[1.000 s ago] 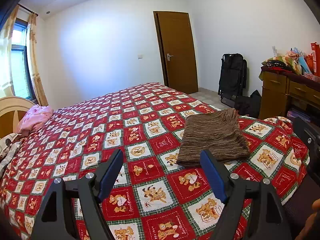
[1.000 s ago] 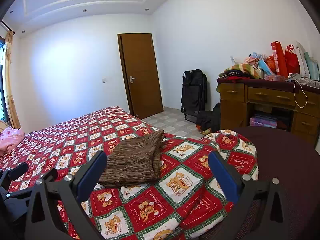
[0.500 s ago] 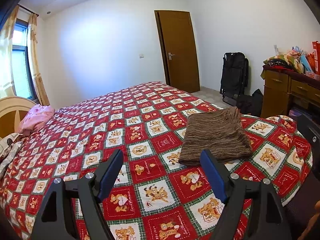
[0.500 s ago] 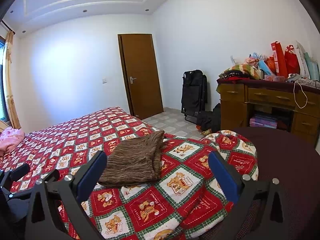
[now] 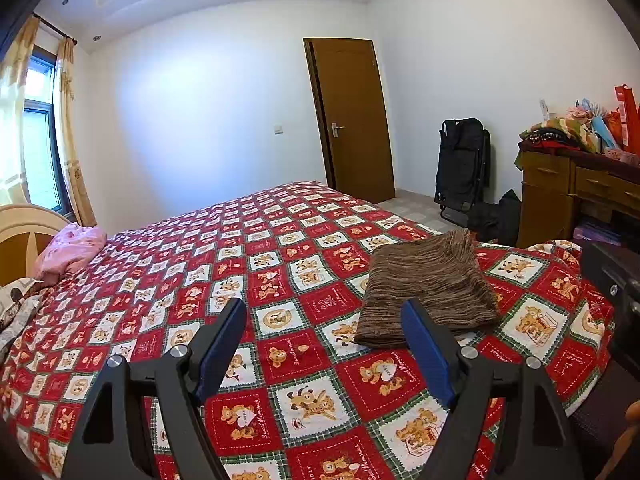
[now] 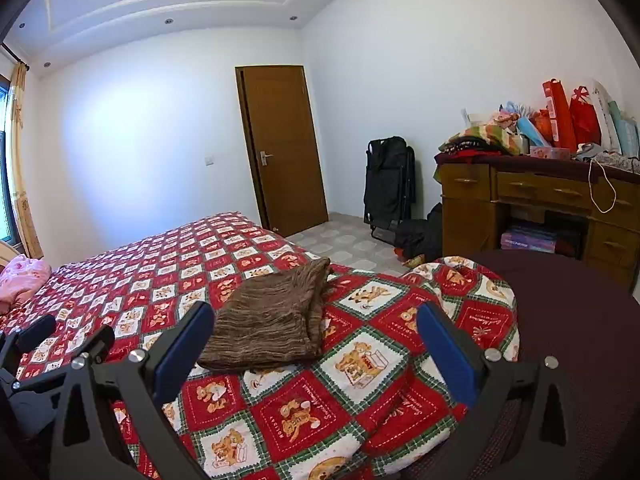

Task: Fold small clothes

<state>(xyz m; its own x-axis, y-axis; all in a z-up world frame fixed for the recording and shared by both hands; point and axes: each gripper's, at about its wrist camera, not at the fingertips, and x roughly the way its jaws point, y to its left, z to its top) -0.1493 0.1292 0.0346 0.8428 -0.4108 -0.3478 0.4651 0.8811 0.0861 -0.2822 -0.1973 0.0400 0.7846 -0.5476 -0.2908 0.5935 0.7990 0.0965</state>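
Note:
A brown striped knitted garment [image 5: 430, 284] lies folded into a flat rectangle near the foot corner of the bed; it also shows in the right wrist view [image 6: 272, 320]. My left gripper [image 5: 324, 320] is open and empty, held above the bedspread, the garment just beyond its right finger. My right gripper [image 6: 316, 322] is open and empty, held above the bed corner, with the garment between and beyond its fingers, closer to the left one. The left gripper's black body [image 6: 36, 340] shows at the left edge of the right wrist view.
The bed carries a red and white bear-patterned bedspread [image 5: 224, 280]. A pink garment [image 5: 68, 248] lies by the headboard. A wooden desk [image 6: 540, 200] piled with bags and clothes stands right. A black folded chair [image 6: 388, 184] leans by the door. A dark maroon surface [image 6: 580, 320] lies beside the bed corner.
The left wrist view has shifted slightly, with the bed and garment sitting a little lower and to the right in frame. The right gripper and garment have not moved.

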